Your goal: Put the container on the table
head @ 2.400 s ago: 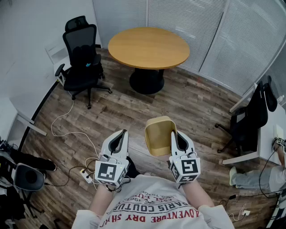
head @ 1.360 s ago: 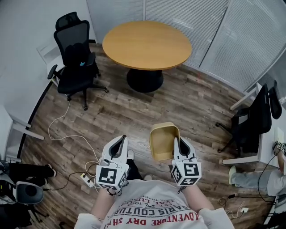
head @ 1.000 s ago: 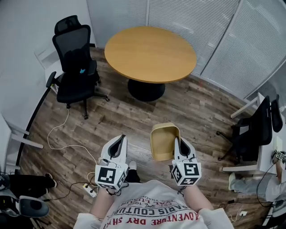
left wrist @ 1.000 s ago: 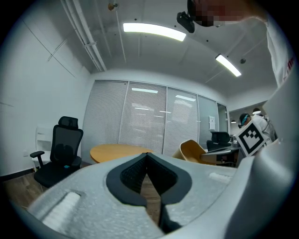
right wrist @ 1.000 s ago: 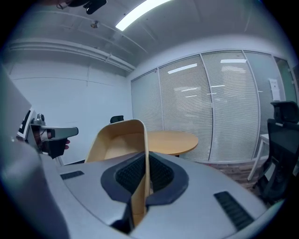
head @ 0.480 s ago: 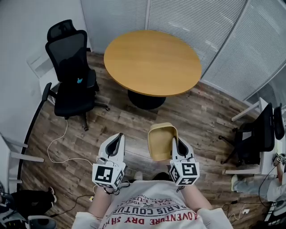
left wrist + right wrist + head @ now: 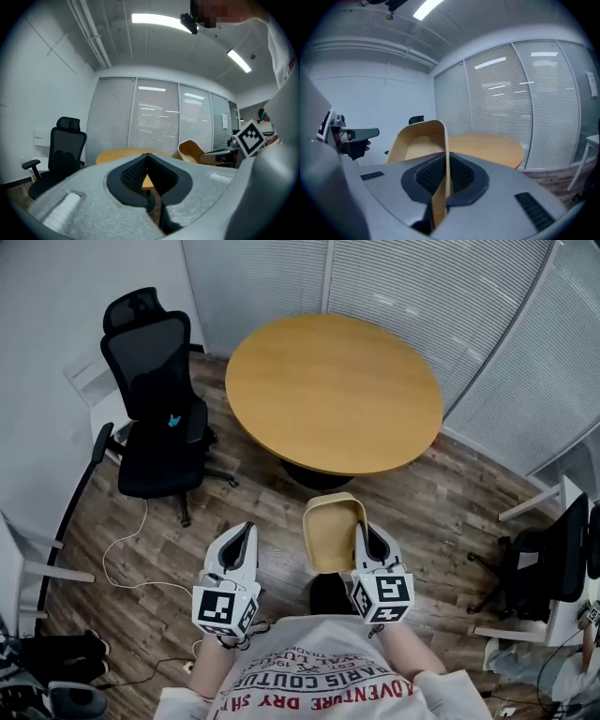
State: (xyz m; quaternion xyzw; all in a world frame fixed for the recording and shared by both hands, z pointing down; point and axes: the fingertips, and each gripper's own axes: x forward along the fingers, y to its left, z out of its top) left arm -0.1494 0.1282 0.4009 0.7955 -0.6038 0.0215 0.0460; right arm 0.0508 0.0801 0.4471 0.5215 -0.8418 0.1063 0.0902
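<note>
Container (image 7: pixel 331 535), pinched by one wall in right claw (image 7: pixel 362 529) for one-handed carrying, hangs short of bench (image 7: pixel 333 390); left claw (image 7: pixel 247 531) pressed together, empty.

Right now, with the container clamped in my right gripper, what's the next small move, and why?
Probably carry the container forward over the table: the right gripper pinches its wall, and it hangs short of the table's near edge, above floor.
</note>
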